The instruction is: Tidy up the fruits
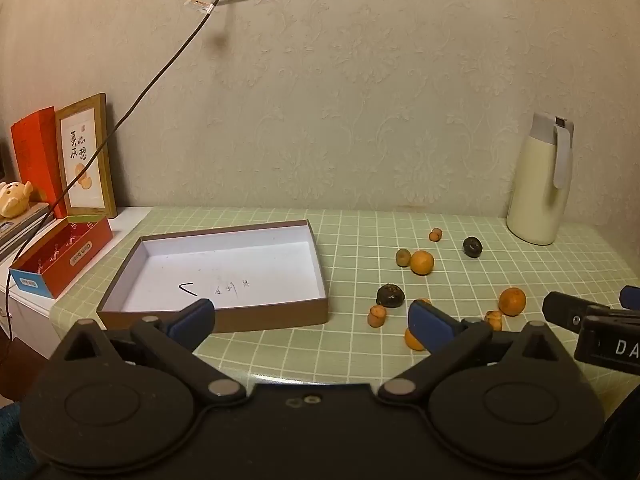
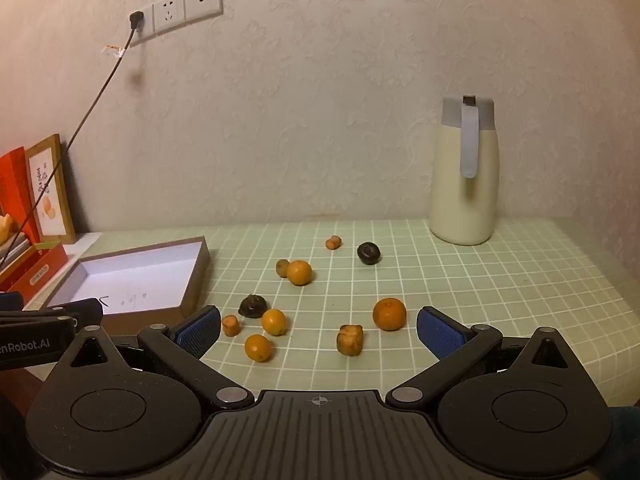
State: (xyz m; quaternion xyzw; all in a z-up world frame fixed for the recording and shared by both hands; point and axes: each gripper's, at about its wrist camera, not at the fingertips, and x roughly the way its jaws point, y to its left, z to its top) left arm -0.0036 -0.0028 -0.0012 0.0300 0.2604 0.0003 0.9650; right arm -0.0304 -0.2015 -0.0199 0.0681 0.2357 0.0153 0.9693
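Note:
Several small oranges (image 2: 389, 313) (image 1: 422, 262), two dark round fruits (image 2: 253, 305) (image 1: 389, 295) and several small orange-brown pieces (image 2: 349, 338) lie scattered on the green checked tablecloth. An empty brown box (image 1: 224, 268) with a white inside stands left of them; it also shows in the right wrist view (image 2: 132, 276). My left gripper (image 1: 310, 318) is open and empty, above the table in front of the box and fruit. My right gripper (image 2: 318, 330) is open and empty, just in front of the nearest fruits.
A cream thermos jug (image 2: 464, 172) stands at the back right against the wall. A red box (image 1: 60, 256), a framed picture (image 1: 86, 156) and a power cord (image 1: 132, 112) are at the left. The table's right edge (image 2: 608, 280) is near.

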